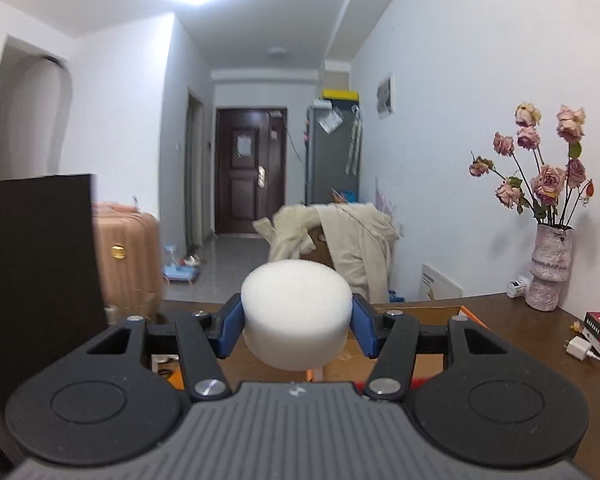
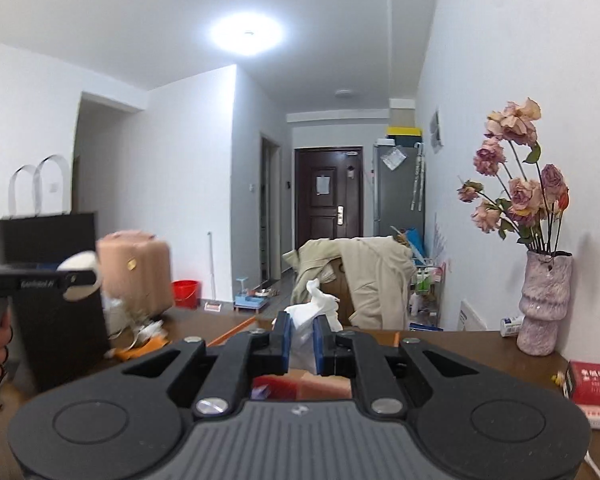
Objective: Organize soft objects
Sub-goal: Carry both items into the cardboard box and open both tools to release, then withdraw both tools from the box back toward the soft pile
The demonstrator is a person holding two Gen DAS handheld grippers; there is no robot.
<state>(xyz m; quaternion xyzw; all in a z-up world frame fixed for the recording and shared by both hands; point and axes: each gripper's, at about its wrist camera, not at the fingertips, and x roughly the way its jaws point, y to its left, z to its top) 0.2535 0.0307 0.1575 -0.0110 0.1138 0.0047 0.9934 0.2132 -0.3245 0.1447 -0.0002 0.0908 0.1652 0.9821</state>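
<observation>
Sponge (image 1: 296, 312), one, clamped in left tool (image 1: 296, 320), one tissue (image 2: 312, 320) pinched in right tool (image 2: 302, 344)

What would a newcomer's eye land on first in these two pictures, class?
First, the white sponge, a fat round puck clamped in the left gripper above the table. Next, the crumpled white tissue pinched in the right gripper. Then the dried pink roses in a mottled vase at the table's right, against the wall.
</observation>
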